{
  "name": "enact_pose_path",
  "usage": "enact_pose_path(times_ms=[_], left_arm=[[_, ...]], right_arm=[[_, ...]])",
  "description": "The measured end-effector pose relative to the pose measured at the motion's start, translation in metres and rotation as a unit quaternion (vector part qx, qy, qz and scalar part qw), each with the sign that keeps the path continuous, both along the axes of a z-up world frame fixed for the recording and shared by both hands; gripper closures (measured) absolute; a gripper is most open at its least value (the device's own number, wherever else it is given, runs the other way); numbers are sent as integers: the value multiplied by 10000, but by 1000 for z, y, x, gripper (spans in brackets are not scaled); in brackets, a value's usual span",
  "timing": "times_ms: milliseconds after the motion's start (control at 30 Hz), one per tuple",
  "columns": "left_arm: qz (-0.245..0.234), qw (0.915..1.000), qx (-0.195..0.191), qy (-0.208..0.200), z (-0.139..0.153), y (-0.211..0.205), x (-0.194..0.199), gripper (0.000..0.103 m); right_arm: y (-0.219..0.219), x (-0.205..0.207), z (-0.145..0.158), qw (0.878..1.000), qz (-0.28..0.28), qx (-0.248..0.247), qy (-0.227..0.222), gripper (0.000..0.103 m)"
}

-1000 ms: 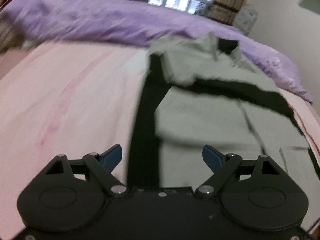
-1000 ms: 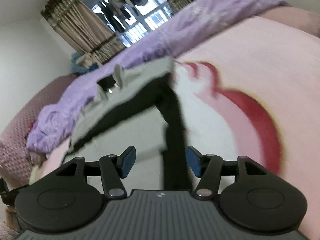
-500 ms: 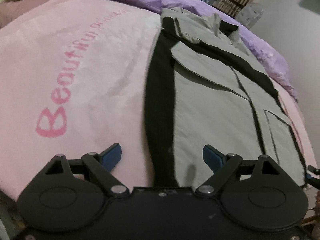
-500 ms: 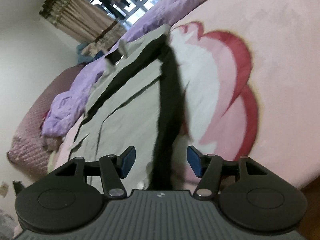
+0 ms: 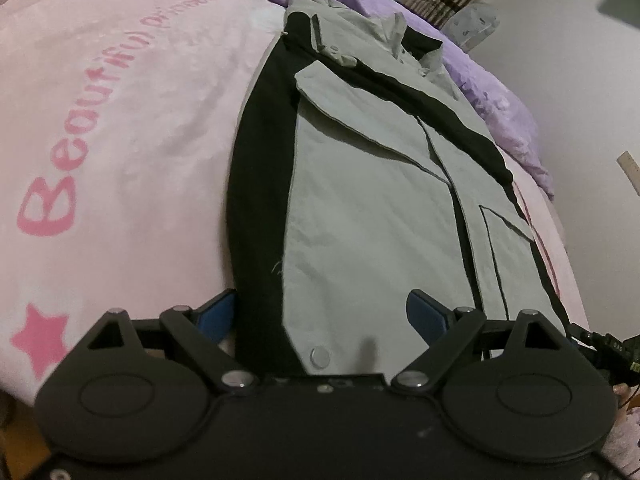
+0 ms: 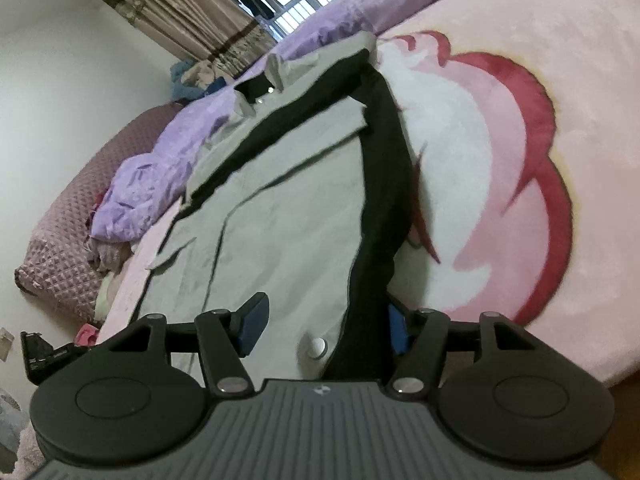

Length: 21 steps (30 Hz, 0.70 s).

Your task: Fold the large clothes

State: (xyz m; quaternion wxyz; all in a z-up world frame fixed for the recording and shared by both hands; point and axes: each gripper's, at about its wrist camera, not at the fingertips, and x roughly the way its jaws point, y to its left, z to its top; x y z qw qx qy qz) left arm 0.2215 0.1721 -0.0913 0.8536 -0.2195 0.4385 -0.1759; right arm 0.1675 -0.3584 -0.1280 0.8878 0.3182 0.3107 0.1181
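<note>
Left wrist view first: the pink blanket (image 5: 120, 128) with its lettering covers the bed, a purple duvet (image 5: 500, 104) is bunched along its far side, and stretched lengthwise across the blanket lies the grey and black coat (image 5: 360, 200), collar at the far end, hem right under both cameras. Both sleeves are already laid in over the body, the black one on this side running down the long edge, so by my reading the narrowing folds are done and the lengthwise fold, hem up toward the collar, is what remains. Down to the tools now: the left gripper (image 5: 320, 314) hangs over the hem corner with its jaws spread wide, cloth beneath but the pads (image 5: 218, 314) not pressing on it. In the right wrist view, the right gripper (image 6: 324, 322) straddles the other hem corner and the black strip, its jaws just widening, nothing clamped. A small snap button (image 6: 318, 346) sits between them at the edge.
</note>
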Motion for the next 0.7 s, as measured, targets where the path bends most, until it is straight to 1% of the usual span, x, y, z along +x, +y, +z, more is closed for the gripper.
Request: enact_pose_path(times_ms=[67, 167, 200, 233, 267, 367, 467, 533, 600, 700], left_arm=[[-18, 10000, -53, 17, 0, -2, 0, 13], [-54, 9999, 66, -64, 0, -9, 0, 14], [-90, 9999, 107, -46, 0, -7, -2, 17], [-120, 9998, 127, -21, 1, -5, -4, 19], [-130, 9999, 100, 10, 2, 1, -8, 19], [46, 9999, -41, 129, 1, 19, -14, 21], [162, 9994, -281, 149, -3, 27, -18, 21], [179, 9987, -443, 154, -4, 24, -16, 21], [92, 9977, -639, 184, -6, 19, -13, 20], [85, 9976, -679, 132, -6, 11, -8, 18]], right_arm=[[0, 0, 0, 10000, 7, 35, -33, 28], [1, 2, -5, 9999, -27, -11, 108, 28], [1, 0, -8, 9999, -4, -22, 148, 30], [1, -4, -8, 9999, 14, -38, 94, 31], [-1, -9, -8, 9999, 51, -52, 92, 31], [-8, -20, -7, 9999, 59, 13, 116, 31], [-10, -19, -8, 9998, 10, 124, 153, 30], [-6, -13, -9, 9997, 39, 191, 145, 29], [1, -7, -8, 9998, 34, 146, 124, 26], [7, 0, -6, 9999, 33, 93, 118, 24]])
